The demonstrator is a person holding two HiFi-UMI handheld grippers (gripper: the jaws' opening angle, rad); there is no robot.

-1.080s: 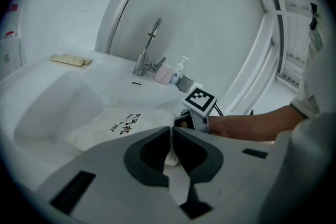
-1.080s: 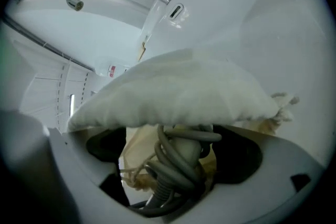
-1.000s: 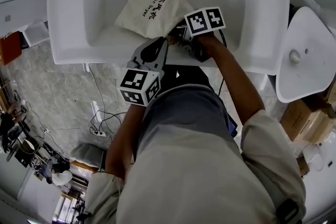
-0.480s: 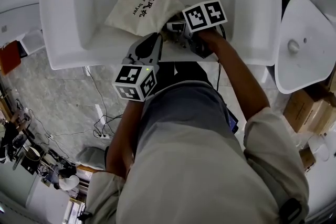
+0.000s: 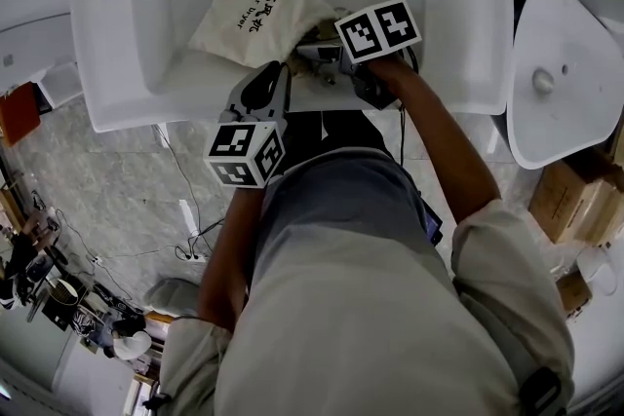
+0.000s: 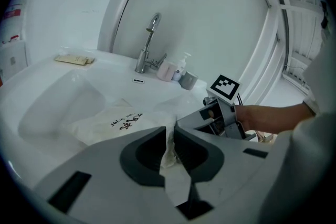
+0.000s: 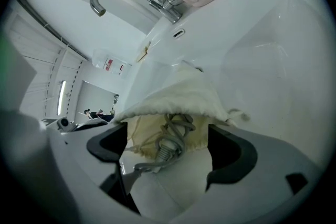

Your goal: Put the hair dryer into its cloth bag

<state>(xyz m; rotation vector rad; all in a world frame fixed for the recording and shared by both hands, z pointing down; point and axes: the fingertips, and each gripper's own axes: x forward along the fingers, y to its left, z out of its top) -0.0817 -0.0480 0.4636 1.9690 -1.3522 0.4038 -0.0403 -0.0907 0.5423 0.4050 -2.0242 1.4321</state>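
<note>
A person stands over a white sink, seen from above, holding a gripper in each hand. A cream cloth bag with dark lettering lies in the sink, its closed end toward the faucet and its mouth toward the person. The left gripper is at the near edge of the bag; its own view shows its jaws closed together on a fold of the bag's rim, holding the mouth up. The right gripper is just beside it at the mouth, and its jaws stand wide apart, clamping nothing. Between them that view looks straight into the open bag, where a loop of grey cord and its ribbed collar show, some cord trailing out over the lip onto the sink surface. The hair dryer's body cannot be seen in any view; since the bag looks full and the cord runs out of it, the dryer itself is probably inside already. A thin drawstring hangs loose at the side of the mouth. The task therefore appears nearly done: the main item looks bagged, and what seems left is to push the last of the cord in past the rim and, perhaps, to draw the mouth closed.
</note>
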